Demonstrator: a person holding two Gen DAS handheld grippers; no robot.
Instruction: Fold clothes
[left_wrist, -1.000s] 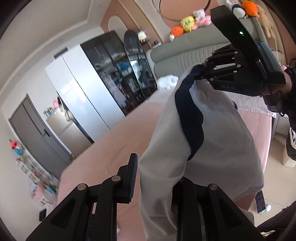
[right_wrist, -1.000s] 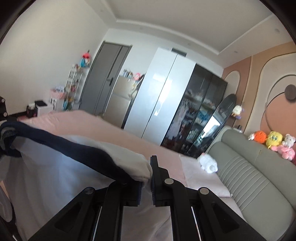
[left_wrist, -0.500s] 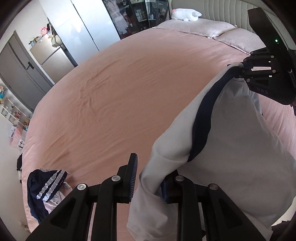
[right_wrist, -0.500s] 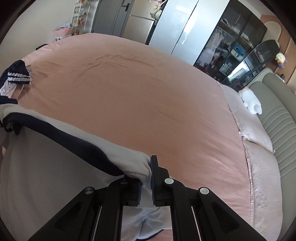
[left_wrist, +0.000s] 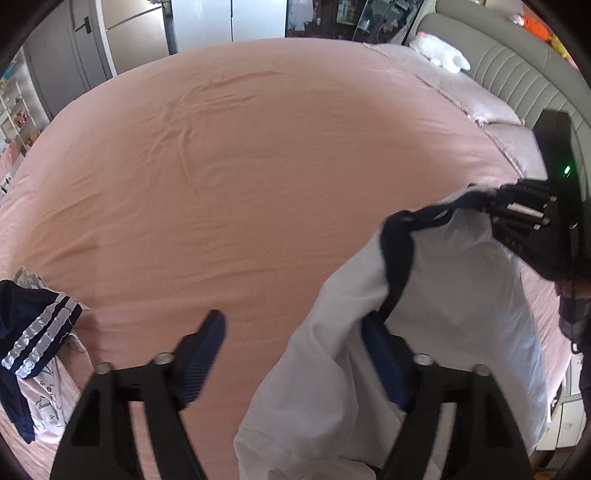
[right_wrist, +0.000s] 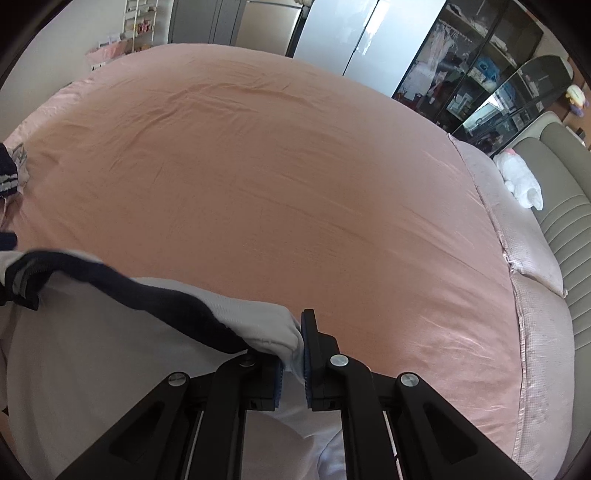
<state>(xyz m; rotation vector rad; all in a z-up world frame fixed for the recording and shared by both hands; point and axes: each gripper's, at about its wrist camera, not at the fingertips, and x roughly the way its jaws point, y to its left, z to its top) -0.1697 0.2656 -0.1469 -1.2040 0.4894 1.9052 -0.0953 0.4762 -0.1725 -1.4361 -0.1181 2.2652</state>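
Observation:
A white garment with a navy trim (left_wrist: 461, 295) hangs above the pink bed (left_wrist: 258, 166), near its front edge. My left gripper (left_wrist: 291, 325) has its jaws wide apart and opening. The cloth only drapes against the right finger (left_wrist: 380, 354), and the left finger is bare. My right gripper (right_wrist: 295, 332) is shut on the garment's trimmed edge (right_wrist: 266, 328). In the left wrist view the right gripper (left_wrist: 495, 201) holds that corner up at the right. The navy trim (right_wrist: 147, 295) sags between the two grippers.
A pile of clothes with a navy, silver-striped piece (left_wrist: 40, 332) lies at the bed's left edge. Pillows (right_wrist: 532, 258), a white plush toy (left_wrist: 439, 55) and a grey headboard (right_wrist: 569, 206) are on the right. Wardrobes (right_wrist: 351, 37) stand beyond the bed.
Both grippers came down and tipped from facing the room to facing the bed, carrying the garment. The left gripper's jaws have sprung apart and let go of the cloth.

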